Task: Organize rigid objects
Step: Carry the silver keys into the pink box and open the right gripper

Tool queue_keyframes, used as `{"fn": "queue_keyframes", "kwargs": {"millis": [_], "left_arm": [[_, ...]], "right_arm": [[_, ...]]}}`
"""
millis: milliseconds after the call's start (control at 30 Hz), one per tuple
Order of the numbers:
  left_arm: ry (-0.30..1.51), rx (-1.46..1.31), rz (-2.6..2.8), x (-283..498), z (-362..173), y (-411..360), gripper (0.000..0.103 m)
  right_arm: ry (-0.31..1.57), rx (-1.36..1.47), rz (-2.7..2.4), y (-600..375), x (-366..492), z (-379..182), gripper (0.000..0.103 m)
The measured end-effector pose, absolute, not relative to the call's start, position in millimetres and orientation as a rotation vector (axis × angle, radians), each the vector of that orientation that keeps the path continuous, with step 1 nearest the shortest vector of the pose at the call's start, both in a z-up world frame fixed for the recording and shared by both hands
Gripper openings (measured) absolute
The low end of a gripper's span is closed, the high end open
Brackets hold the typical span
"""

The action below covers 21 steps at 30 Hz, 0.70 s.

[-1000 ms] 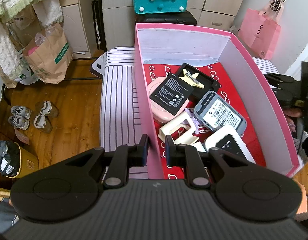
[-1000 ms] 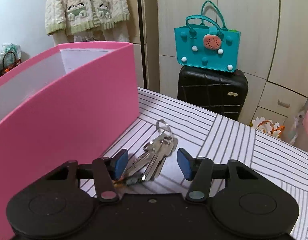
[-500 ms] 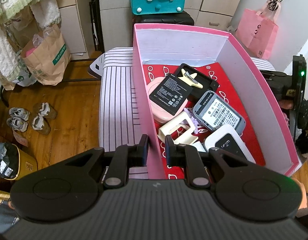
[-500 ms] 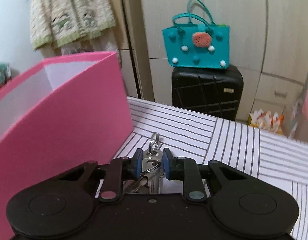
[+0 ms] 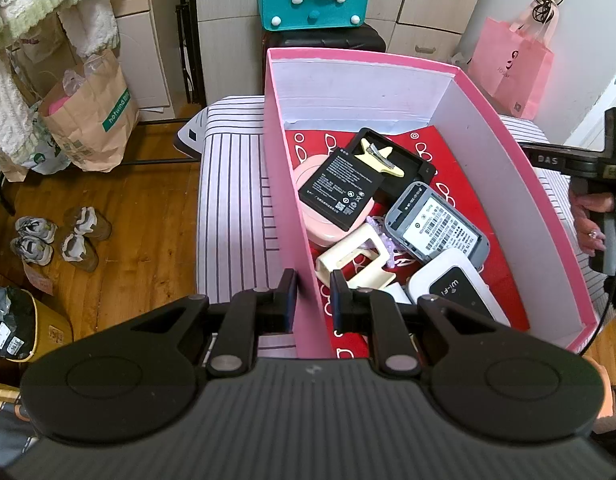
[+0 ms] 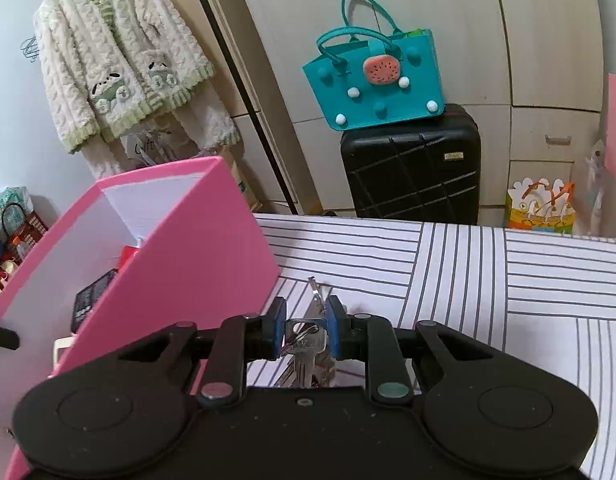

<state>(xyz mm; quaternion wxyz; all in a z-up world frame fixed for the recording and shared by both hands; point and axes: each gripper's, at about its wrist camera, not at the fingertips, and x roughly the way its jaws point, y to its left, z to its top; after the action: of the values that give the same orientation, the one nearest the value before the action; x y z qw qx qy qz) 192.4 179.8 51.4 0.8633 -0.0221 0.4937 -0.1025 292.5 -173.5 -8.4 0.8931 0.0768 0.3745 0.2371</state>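
A pink box (image 5: 520,168) with white inner walls stands on a striped cloth (image 5: 231,208). Inside lie a black battery (image 5: 340,184), a yellow star clip (image 5: 382,156), a grey router (image 5: 436,224), a white wifi unit (image 5: 456,292) and a cream clip (image 5: 356,256). My left gripper (image 5: 314,300) is shut on the box's near left wall, one finger inside and one outside. In the right wrist view my right gripper (image 6: 305,328) is shut on a bunch of keys (image 6: 303,344), held just above the cloth beside the box's outer wall (image 6: 179,264).
A teal felt bag (image 6: 376,80) sits on a black suitcase (image 6: 412,168) behind the table. A person's hand (image 5: 588,220) shows at the box's right side. Shoes (image 5: 55,240), a paper bag (image 5: 91,116) and a yellow bin (image 5: 39,328) are on the wooden floor to the left.
My right gripper closed on the keys, lifted them off the cloth and rolled, so the box's inside now shows. The left gripper kept its hold on the box wall.
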Motion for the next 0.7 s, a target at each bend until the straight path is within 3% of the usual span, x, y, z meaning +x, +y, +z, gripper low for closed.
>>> {"fn": "queue_keyframes", "kwargs": {"millis": [700], "left_arm": [[1.054, -0.006, -0.232, 196, 53, 177, 0.015]], "right_arm": [[0.602, 0.013, 0.580, -151, 234, 94, 0.025]]}}
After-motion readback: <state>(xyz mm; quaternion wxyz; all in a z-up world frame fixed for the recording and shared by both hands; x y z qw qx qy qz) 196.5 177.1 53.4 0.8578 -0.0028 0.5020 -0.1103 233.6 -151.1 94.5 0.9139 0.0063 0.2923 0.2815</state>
